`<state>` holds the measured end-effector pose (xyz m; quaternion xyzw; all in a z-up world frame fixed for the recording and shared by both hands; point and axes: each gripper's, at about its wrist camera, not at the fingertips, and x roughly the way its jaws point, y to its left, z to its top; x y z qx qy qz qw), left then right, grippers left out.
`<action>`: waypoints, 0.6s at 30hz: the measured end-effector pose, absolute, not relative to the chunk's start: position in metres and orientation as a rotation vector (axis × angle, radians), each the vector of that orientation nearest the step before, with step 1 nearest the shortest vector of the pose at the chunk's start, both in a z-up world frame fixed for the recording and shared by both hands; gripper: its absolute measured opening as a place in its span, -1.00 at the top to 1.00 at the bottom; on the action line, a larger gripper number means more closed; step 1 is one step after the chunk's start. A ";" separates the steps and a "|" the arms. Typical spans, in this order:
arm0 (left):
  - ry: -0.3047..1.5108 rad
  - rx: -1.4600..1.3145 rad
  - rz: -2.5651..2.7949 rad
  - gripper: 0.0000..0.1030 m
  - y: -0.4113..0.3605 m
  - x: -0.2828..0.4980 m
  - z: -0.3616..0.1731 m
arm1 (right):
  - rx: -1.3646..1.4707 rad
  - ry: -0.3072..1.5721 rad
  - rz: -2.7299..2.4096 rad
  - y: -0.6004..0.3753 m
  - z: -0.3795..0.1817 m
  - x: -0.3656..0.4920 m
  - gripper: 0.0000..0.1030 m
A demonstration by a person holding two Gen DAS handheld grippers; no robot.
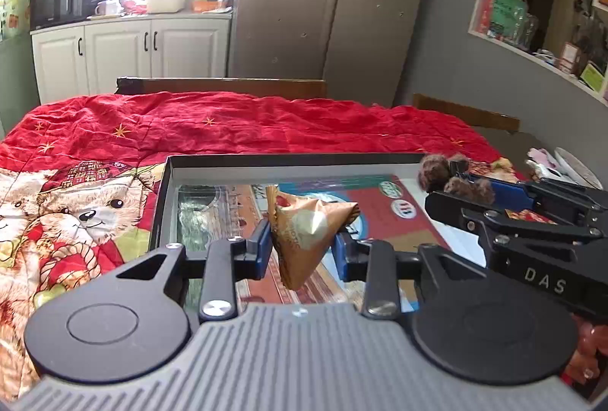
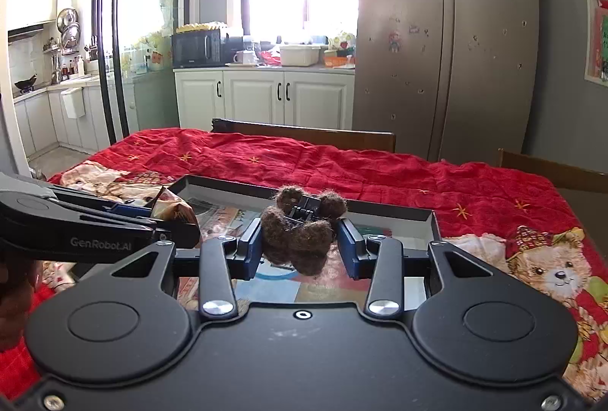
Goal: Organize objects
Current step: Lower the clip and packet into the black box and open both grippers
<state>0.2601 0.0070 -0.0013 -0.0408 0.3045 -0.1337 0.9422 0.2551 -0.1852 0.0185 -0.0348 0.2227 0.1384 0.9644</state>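
A: Holding things on both sides, I'd say. The left gripper (image 1: 302,251) pinches a tan, crinkled foil snack packet of pyramid shape (image 1: 307,228) between its blue pads, and the right gripper (image 2: 300,247) is pressed in on a brown fuzzy hair clip with a black spring claw (image 2: 300,232).

B: Where do they sit relative to the shallow black-rimmed cardboard box lid with a printed picture inside (image 1: 288,160)?

A: Both hang above it, not touching the floor of it. The packet's long axis runs up and down, tip pointing below the pads, over the lid's near-middle. The clip is over the lid's right part, so the right gripper is nearer that wall; the two grippers are just beside each other.

B: So the coming move is likely straight down and release?

A: That's my judgement, minding the grippers don't bump.

B: Any writing?

A: "DAS" on the right gripper's arm (image 1: 543,282); "GenRobot.AI" on the left one (image 2: 100,243). The packet's print is too blurred to read.
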 end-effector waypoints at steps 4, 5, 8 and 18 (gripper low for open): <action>0.634 -0.063 -0.251 0.27 0.003 0.280 -0.009 | -0.072 0.468 0.275 -0.182 0.010 0.279 0.23; 0.636 -0.061 -0.245 0.26 0.002 0.285 -0.010 | -0.067 0.477 0.274 -0.181 0.007 0.284 0.23; 0.653 -0.070 -0.228 0.26 0.001 0.297 -0.017 | -0.050 0.509 0.271 -0.180 -0.001 0.299 0.23; 0.694 -0.040 -0.197 0.22 -0.004 0.319 -0.031 | -0.076 0.608 0.237 -0.175 -0.027 0.337 0.23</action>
